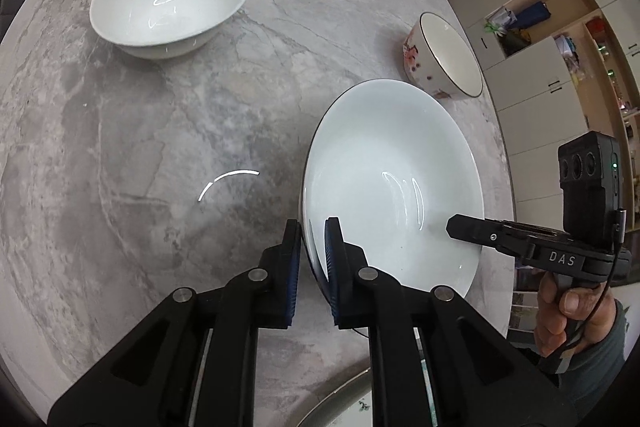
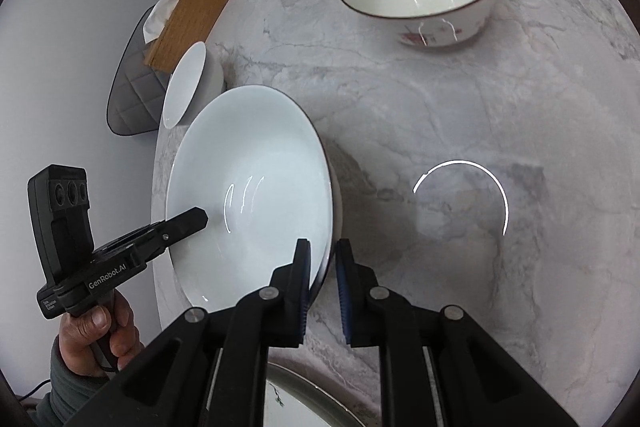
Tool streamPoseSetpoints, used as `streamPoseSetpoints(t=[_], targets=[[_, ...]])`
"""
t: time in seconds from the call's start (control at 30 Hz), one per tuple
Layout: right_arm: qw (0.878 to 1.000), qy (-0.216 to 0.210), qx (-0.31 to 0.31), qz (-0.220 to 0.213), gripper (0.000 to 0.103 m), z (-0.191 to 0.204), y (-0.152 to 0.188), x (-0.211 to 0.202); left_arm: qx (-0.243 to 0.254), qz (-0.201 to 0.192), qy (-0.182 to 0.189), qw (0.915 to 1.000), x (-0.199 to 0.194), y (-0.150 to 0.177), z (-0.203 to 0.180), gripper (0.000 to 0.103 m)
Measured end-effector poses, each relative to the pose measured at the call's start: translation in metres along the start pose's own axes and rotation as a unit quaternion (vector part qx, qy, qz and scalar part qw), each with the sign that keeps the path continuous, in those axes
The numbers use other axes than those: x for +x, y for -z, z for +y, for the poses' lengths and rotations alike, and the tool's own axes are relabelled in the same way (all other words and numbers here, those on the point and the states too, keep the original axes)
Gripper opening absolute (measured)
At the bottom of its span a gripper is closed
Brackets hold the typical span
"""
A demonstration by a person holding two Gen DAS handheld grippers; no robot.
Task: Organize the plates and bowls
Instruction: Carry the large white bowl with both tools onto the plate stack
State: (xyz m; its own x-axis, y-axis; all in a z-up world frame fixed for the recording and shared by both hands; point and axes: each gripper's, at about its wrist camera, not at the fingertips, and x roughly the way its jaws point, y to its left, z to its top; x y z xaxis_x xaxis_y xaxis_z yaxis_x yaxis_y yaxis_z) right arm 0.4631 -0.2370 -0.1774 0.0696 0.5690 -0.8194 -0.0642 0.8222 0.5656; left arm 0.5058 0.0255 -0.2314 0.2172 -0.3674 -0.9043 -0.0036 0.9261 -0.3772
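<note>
I grip the white plate (image 1: 392, 183) by opposite rims, left hand-held gripper (image 1: 314, 259) and right hand-held gripper (image 2: 322, 263) both clamped, above the desk (image 1: 160, 147). White bowl (image 1: 168, 3) and flowered bowl (image 1: 444, 57) sit apart, unstacked.

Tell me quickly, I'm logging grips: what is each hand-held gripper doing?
Left hand-held gripper: closed on the rim of the wide white ceramic bowl.
Right hand-held gripper: closed on the same bowl's opposite rim.

Dishes spread on the table (image 1: 120, 147)
A deep plate (image 1: 396, 179) sat nearest; plain bowl (image 1: 168, 3) behind-left, flowered bowl (image 1: 444, 57) behind-right.
</note>
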Motion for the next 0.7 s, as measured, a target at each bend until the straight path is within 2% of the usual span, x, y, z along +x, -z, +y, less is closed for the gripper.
streamPoseSetpoints(t=[0.33,0.7], targets=[[1.0,0.013,0.001,0.007,0.015,0.001,0.034,0.011,-0.016,0.014,-0.002,0.9998,0.006,0.052,0.012,0.01],[1.0,0.023,-0.014,0.008,0.015,0.006,0.045,0.017,-0.022,0.006,-0.011,0.9997,0.005,0.066,0.018,0.01]])
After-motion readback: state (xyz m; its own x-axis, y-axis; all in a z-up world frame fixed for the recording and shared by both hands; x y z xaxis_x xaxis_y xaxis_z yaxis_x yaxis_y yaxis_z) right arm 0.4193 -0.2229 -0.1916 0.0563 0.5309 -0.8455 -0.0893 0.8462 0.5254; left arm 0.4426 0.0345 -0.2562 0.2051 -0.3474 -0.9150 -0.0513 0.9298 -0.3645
